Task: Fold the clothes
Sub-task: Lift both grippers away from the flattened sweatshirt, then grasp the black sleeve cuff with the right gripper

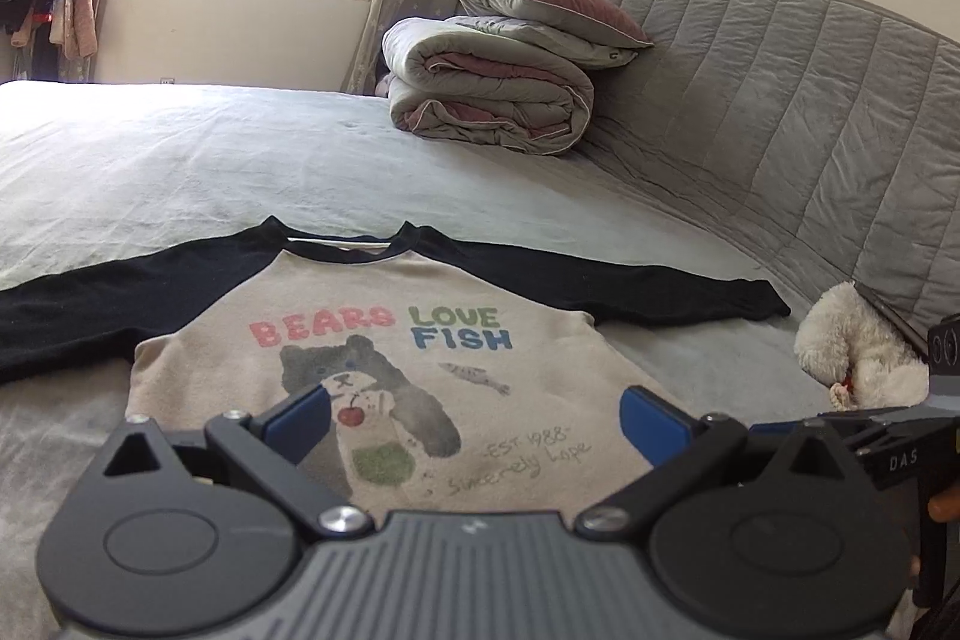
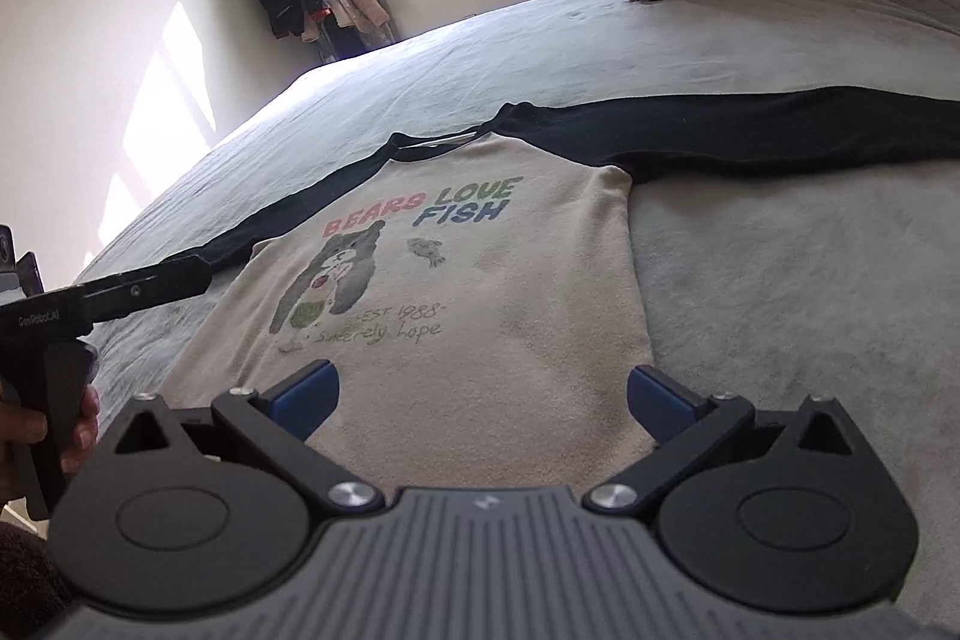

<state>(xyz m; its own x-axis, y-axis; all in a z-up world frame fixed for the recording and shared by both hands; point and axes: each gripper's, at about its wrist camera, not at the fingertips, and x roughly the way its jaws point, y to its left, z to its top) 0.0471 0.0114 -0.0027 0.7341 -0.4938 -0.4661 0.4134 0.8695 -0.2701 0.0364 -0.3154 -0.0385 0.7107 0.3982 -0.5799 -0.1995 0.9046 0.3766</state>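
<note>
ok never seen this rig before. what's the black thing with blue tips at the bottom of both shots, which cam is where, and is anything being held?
There is no robot arm here. A person holds a handheld two-finger claw in each hand, and a fisheye camera on each claw looks forward along its fingers. The black body with blue pads at the bottom of each picture is that claw seen from its own camera: the left claw in the left wrist view, the right claw in the right wrist view. Each also shows at the edge of the other's view.

On the bed a raglan shirt with a bear print lies flat, front up, black sleeves spread out. Farther back sit a folded duvet and pillow; a white plush toy lies to the right.

Both claws are open and hold nothing; folding has not started.
</note>
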